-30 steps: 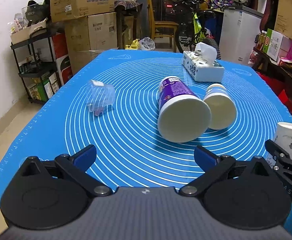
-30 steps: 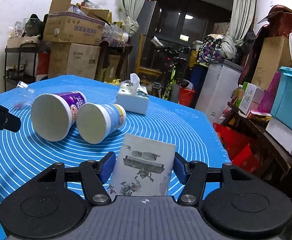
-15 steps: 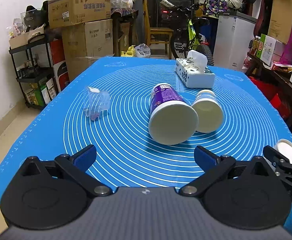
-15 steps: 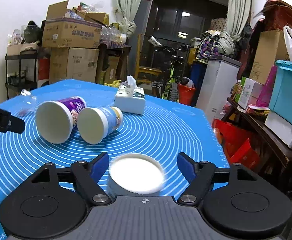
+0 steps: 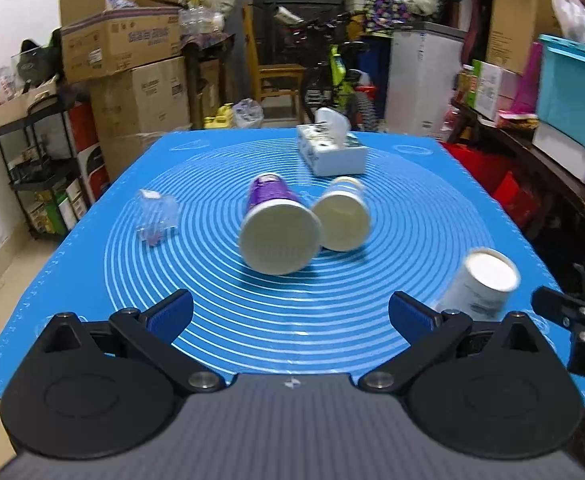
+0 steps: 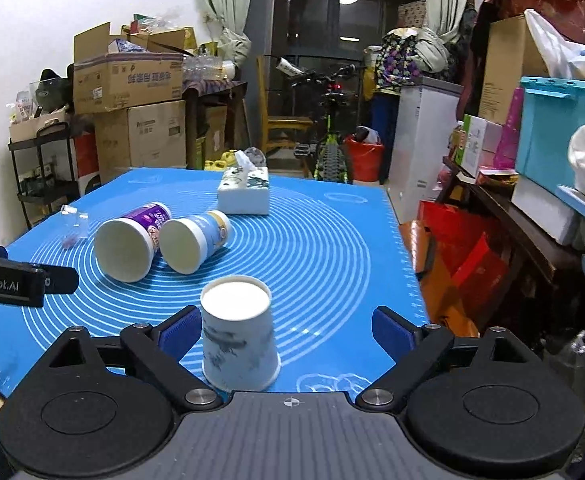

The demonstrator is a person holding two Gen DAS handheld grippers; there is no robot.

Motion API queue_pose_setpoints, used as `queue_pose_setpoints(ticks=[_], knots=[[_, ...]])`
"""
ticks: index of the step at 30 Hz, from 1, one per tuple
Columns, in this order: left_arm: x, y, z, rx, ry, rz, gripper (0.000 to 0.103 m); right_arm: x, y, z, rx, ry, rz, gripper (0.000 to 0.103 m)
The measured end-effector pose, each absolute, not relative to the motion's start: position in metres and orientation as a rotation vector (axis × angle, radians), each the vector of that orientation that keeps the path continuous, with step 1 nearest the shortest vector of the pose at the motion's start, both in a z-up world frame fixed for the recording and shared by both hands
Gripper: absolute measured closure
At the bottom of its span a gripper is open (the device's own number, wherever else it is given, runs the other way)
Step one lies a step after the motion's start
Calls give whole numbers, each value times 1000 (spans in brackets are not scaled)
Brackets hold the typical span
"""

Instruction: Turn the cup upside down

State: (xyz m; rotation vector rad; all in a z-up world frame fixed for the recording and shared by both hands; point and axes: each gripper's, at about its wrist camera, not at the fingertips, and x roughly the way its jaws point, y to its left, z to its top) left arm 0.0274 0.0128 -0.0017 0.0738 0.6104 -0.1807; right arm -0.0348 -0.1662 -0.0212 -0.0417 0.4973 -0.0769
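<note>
Two grippers are in view, both spread wide and holding nothing. The right gripper (image 6: 288,330) has its blue-padded fingers (image 6: 180,330) set well apart on either side of the white patterned cup (image 6: 238,334). The left finger pad sits just beside the cup wall; whether it touches cannot be told. The right finger stands clear of it.

The cup stands upside down on the blue mat (image 6: 332,248), base up and rim down, near the mat's front edge. In the left wrist view the same cup (image 5: 480,286) appears at the right, just beyond the left gripper's right finger, looking tilted in a blurred frame.

The left gripper (image 5: 290,314) hovers over the mat's near edge with its jaws wide and nothing between them. Its body shows at the left edge of the right wrist view.

Surface: the mat bears concentric white rings. A purple cup (image 6: 132,240) and a blue-and-white cup (image 6: 196,242) lie on their sides, touching, mouths toward the cameras. A tissue box (image 6: 244,192) sits beyond them. A crumpled clear plastic piece (image 5: 156,218) lies to the left, well apart from the cups.

Room: stacked cardboard boxes (image 6: 128,108) and a black shelf rack (image 6: 40,176) stand at left. A bicycle (image 6: 328,136) and a white cabinet (image 6: 424,140) stand beyond the table, and a teal bin (image 6: 564,128) is at right.
</note>
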Motion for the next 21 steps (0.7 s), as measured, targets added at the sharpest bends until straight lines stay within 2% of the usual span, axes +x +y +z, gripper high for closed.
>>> queue_pose_setpoints(ticks=[21], knots=[[-24,-9,-16,113,658,-275,1,-87,-169,-14,-46,573,-56,10]])
